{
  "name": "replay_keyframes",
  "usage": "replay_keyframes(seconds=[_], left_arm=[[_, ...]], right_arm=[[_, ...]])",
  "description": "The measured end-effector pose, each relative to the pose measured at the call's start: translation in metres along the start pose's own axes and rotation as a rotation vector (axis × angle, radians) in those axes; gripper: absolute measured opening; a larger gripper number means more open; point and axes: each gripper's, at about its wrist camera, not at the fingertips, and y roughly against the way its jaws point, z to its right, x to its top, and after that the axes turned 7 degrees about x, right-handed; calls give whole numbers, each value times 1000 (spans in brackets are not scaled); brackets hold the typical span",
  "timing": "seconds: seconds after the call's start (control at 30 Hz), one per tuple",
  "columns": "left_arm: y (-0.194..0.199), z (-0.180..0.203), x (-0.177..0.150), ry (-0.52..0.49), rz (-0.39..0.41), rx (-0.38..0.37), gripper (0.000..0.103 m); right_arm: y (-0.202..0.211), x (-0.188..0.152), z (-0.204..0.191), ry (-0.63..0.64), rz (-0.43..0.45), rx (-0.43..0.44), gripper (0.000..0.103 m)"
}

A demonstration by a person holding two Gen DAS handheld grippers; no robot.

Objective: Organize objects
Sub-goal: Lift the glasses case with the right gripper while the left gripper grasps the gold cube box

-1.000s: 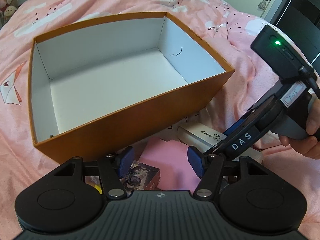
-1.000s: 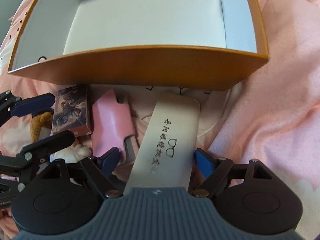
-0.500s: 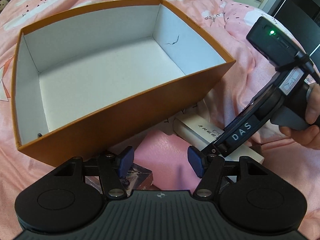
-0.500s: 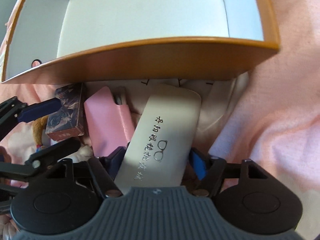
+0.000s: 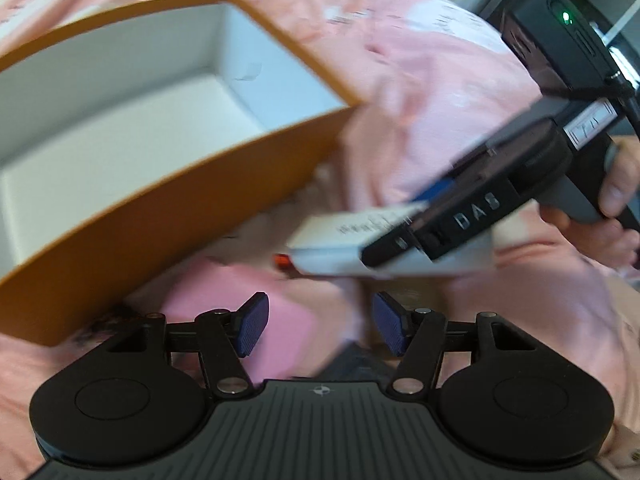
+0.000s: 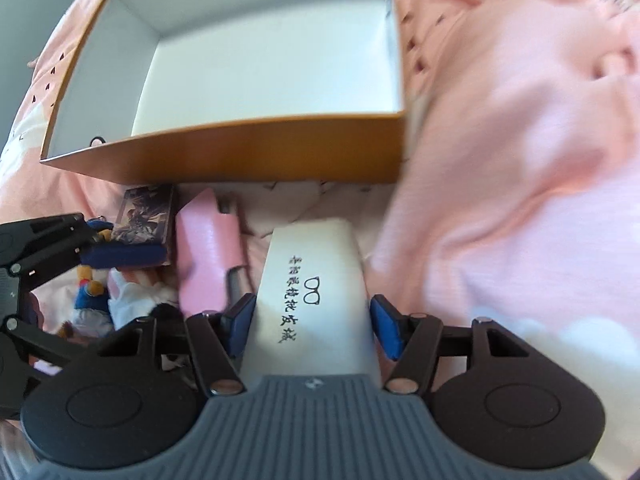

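The right tongs (image 6: pixel 310 326) clamp a white glasses case (image 6: pixel 316 296) between their 2 blue pads (image 6: pixel 240 318), the case pointing forward toward the near wall of the orange box (image 6: pixel 248 152). From the left wrist view, the same case (image 5: pixel 340 244) hangs tilted above the pink bedspread (image 5: pixel 432 88), just off the box's near right corner, with the right tongs (image 5: pixel 404 220) reaching in low from the right and a bare hand (image 5: pixel 612 204) wrapped around their grey handle. The left tongs (image 5: pixel 318 328) hover with their pads spread apart and nothing between them, angled down over a pink pouch (image 5: pixel 280 320) that lies on the bed beside the box (image 5: pixel 168 208). The box stands with its white inside showing (this view is heavily blurred). In the right wrist view, the pink pouch (image 6: pixel 208 252), a dark printed card box (image 6: pixel 146 216) and a small plush toy (image 6: pixel 94 288) lie on the bed in front of the box, left of the case.
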Motion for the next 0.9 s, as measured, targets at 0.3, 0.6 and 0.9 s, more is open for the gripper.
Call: replay_keyframes(seconds=[0.3, 0.6, 0.9], left_arm=[[-28, 30, 7, -22, -116, -152, 76], [-70, 40, 8, -43, -249, -167, 77], [-100, 42, 17, -43, -337, -179, 82]], right_arm=[[36, -30, 21, 34, 53, -76, 63], [35, -47, 66, -13, -38, -28, 62], [29, -42, 86, -28, -52, 53, 62]])
